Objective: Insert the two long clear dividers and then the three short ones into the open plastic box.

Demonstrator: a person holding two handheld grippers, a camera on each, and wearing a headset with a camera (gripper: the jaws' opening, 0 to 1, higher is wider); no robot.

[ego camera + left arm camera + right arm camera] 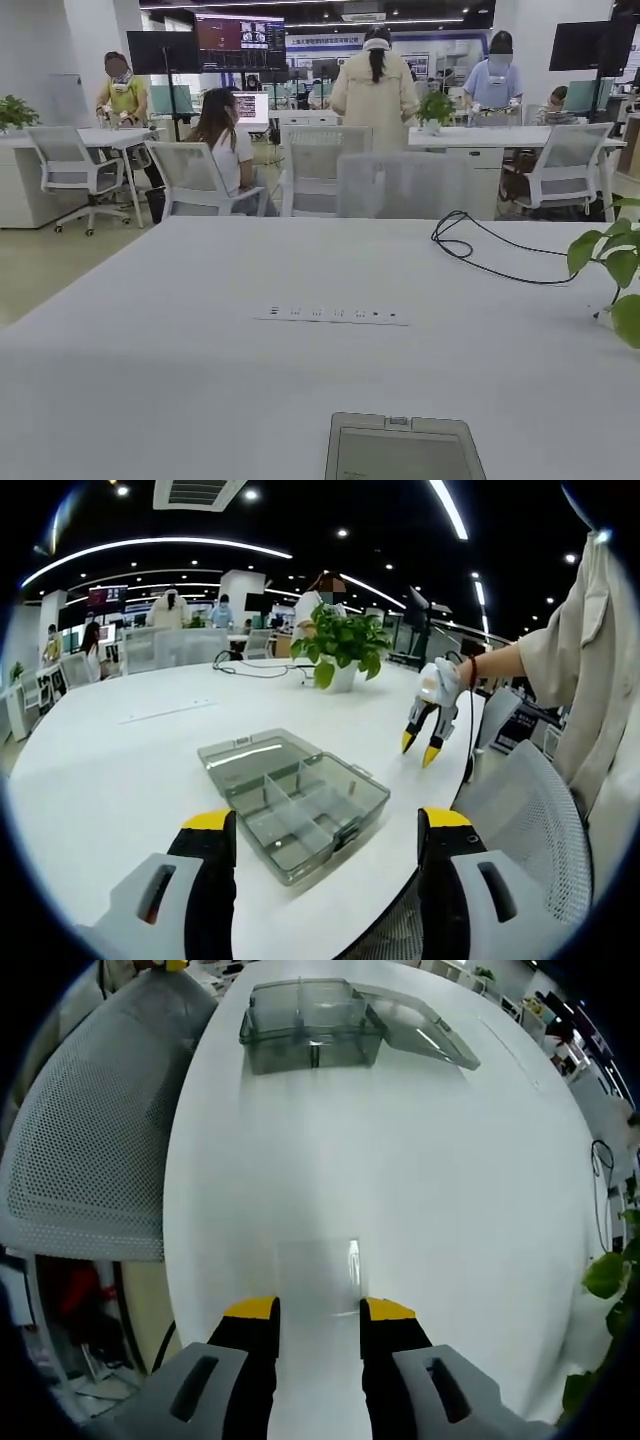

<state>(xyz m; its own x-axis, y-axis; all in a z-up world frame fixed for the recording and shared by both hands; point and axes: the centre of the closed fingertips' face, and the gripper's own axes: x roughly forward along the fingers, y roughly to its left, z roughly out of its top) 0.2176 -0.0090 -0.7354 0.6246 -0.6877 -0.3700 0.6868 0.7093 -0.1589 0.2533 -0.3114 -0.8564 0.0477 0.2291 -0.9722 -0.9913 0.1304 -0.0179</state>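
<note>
Box point(295, 800) lies ahead of gaping left tongs point(327, 830), far from gaping right tongs point(318, 1310).

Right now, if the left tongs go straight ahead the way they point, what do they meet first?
Most likely the box: it lies right ahead of the open left tongs, though their height above it is unclear.

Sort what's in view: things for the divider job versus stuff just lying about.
For the job:
open plastic box
clear divider lying flat
left gripper, open
right gripper, open

Just lying about:
potted plant
black cable
socket strip
mesh chair
</note>
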